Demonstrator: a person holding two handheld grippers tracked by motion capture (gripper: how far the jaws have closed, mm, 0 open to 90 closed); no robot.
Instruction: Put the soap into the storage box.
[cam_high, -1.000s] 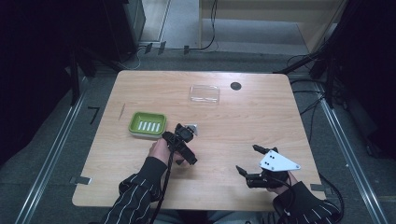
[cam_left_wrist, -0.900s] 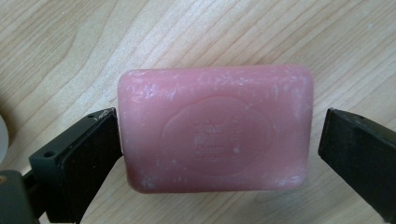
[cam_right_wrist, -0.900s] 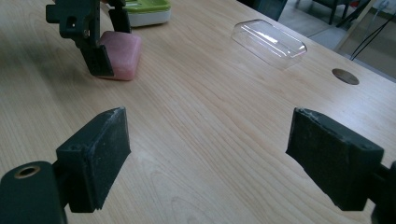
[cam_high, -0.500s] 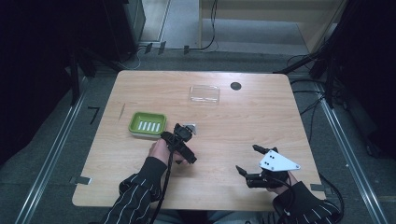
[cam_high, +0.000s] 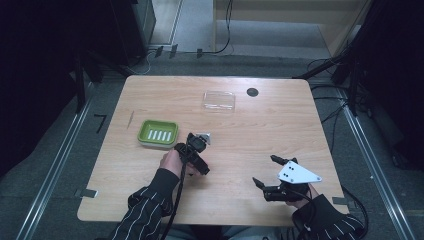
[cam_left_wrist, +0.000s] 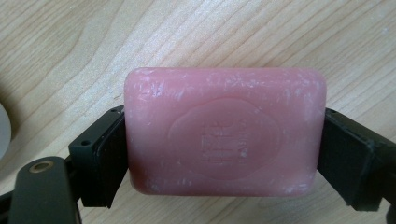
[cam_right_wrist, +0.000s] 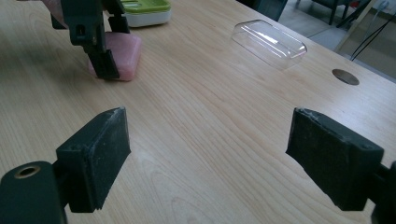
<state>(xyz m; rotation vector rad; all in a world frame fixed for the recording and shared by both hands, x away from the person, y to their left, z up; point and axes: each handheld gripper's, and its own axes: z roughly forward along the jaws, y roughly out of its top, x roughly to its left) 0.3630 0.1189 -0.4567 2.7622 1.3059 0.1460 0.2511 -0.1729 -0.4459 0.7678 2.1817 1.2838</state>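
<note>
A pink bar of soap (cam_left_wrist: 224, 126) with a stamped oval lies flat on the wooden table (cam_high: 280, 130). My left gripper (cam_left_wrist: 227, 156) is shut on it, one black pad against each short end. In the high view the left gripper (cam_high: 192, 152) sits left of the table's centre, just right of a green soap dish (cam_high: 158, 133). The right gripper view shows the soap (cam_right_wrist: 122, 55) resting on the wood under the left gripper's fingers (cam_right_wrist: 100, 58). My right gripper (cam_right_wrist: 215, 149) stands open, nothing between its jaws, and it sits near the front right edge (cam_high: 265, 170).
A clear plastic lid (cam_high: 219, 100) lies at the back of the table, and also appears in the right gripper view (cam_right_wrist: 269, 42). A dark round disc (cam_high: 252, 92) sits beside it. A thin pale stick (cam_high: 131, 119) lies left of the dish.
</note>
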